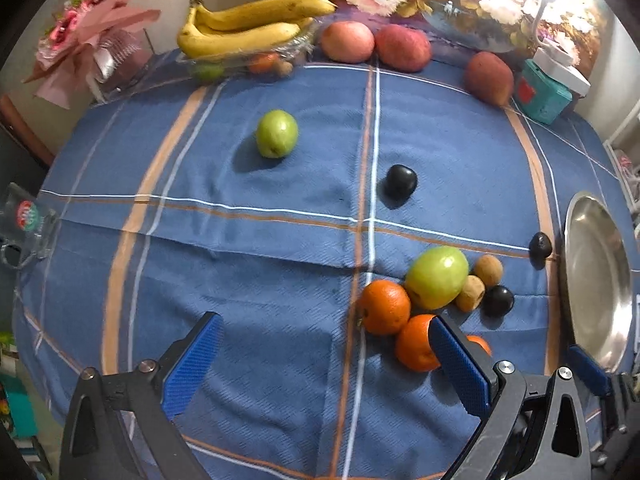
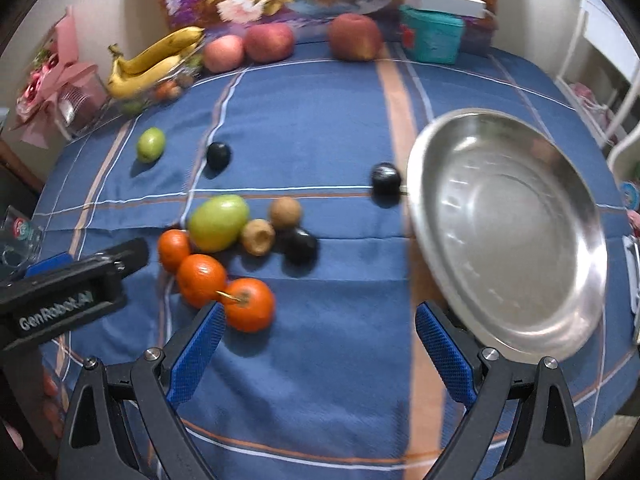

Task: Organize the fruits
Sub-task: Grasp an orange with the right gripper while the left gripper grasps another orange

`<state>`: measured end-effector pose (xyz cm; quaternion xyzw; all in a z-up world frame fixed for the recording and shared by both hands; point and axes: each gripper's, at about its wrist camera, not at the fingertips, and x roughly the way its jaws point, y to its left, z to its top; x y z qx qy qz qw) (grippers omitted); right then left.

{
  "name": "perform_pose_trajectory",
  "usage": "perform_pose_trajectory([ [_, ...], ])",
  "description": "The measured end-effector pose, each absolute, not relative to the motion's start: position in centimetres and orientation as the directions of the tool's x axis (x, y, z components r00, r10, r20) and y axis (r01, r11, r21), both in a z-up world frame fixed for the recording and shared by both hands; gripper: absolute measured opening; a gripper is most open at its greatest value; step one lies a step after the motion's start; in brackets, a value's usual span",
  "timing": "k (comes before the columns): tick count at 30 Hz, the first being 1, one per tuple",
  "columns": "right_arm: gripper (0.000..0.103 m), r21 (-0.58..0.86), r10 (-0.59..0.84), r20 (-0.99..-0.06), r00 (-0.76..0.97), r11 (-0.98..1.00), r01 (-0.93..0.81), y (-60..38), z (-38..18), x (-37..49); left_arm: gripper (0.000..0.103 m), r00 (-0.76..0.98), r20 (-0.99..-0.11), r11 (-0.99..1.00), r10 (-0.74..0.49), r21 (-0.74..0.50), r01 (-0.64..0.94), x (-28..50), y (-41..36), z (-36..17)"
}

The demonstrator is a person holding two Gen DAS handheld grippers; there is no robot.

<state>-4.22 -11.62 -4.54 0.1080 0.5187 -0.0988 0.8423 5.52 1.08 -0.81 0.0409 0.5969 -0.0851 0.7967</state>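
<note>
Three oranges (image 2: 201, 280) lie in a row beside a large green apple (image 2: 218, 222), two brown fruits (image 2: 258, 237) and a dark plum (image 2: 301, 245). Another plum (image 2: 385, 180) touches the rim of the empty steel plate (image 2: 508, 220). A third plum (image 1: 401, 182) and a small green apple (image 1: 276, 134) lie farther back. My left gripper (image 1: 326, 356) is open over bare cloth, its right finger (image 1: 460, 364) against an orange (image 1: 418, 343). My right gripper (image 2: 320, 344) is open and holds nothing, between the nearest orange (image 2: 249, 305) and the plate.
Bananas (image 1: 248, 24) rest on a glass bowl at the back left, with three red apples (image 1: 348, 42) along the far edge. A teal box (image 1: 544, 92) stands at the back right. A glass mug (image 1: 28, 220) sits at the left edge of the blue tablecloth (image 1: 240, 264).
</note>
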Motion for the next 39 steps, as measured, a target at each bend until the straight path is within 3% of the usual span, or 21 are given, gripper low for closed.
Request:
perform_pose_trajectory([
  [3, 0.092, 0.086, -0.033, -0.9, 0.434, 0.964, 0.251, -10.6, -5.0, -3.6, 0.102, 0.225, -0.967, 0.985, -0.119, -0.087, 0.15, 6.3, 1.0, -1.8],
  [6, 0.082, 0.08, -0.023, -0.911, 0.412, 0.97, 0.23, -9.9, -5.7, -2.7, 0.092, 0.176, -0.972, 0.982, -0.156, -0.134, 0.131, 6.7, 0.9, -2.8],
  [12, 0.077, 0.026, -0.03, -0.935, 0.353, 0.988, 0.151, -8.5, -7.4, -0.7, 0.075, 0.169, -0.97, 0.981, -0.177, -0.16, 0.107, 7.5, 0.8, -3.3],
  [17, 0.073, 0.055, -0.01, -0.928, 0.373, 0.985, 0.163, -8.7, -7.2, -0.5, 0.046, 0.168, -0.96, 0.971, -0.224, -0.206, 0.121, 7.1, 0.6, -2.7],
  [20, 0.057, 0.126, 0.05, -0.926, 0.375, 0.975, 0.181, -9.4, -7.2, -0.8, 0.034, 0.155, -0.956, 0.964, -0.249, -0.229, 0.136, 6.5, 0.0, -2.0],
  [26, 0.037, 0.207, 0.12, -0.917, 0.381, 0.958, 0.197, -9.8, -7.2, -1.3, 0.03, 0.153, -0.952, 0.961, -0.264, -0.246, 0.125, 6.2, -0.4, -1.9],
  [36, 0.036, 0.228, 0.112, -0.901, 0.418, 0.944, 0.237, -11.2, -5.6, -1.9, 0.029, 0.24, -0.938, 0.967, -0.251, -0.255, 0.017, 5.9, 3.4, -1.4],
  [39, 0.036, 0.183, 0.048, -0.897, 0.439, 0.946, 0.269, -12.1, -4.6, -2.2, 0.029, 0.292, -0.929, 0.972, -0.225, -0.234, 0.005, 5.8, 4.4, -0.4],
])
